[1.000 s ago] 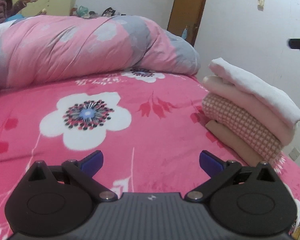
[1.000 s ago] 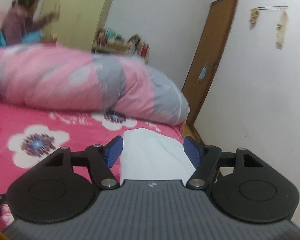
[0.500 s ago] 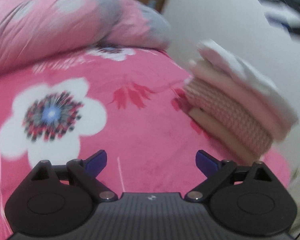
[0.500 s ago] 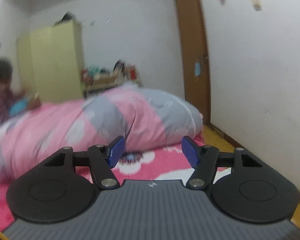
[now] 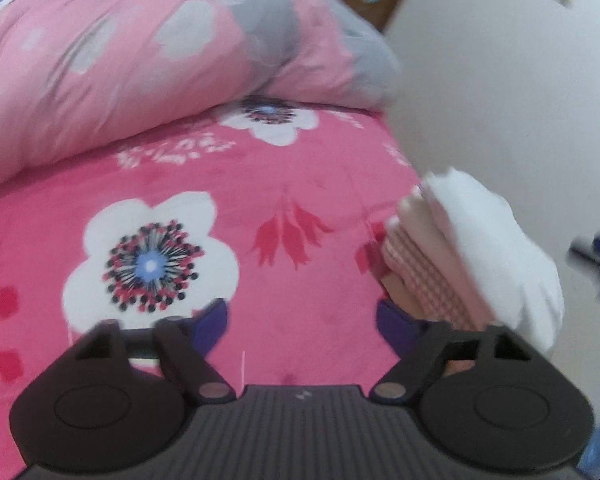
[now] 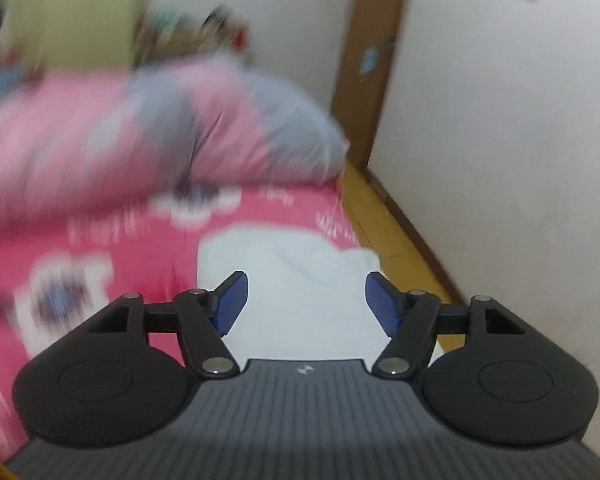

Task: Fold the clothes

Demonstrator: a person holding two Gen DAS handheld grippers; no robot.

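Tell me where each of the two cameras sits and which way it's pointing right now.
Left wrist: on the left gripper, low over the pink floral bedspread, facing the rolled pink-and-grey quilt; open blue fingers show.
Right wrist: on the right gripper, above the folded white garment, facing the brown wooden door; open blue fingers show.
Shared: bedspread, quilt, white garment atop the stack of folded clothes.

Both wrist views face the rolled quilt [image 5: 160,60].
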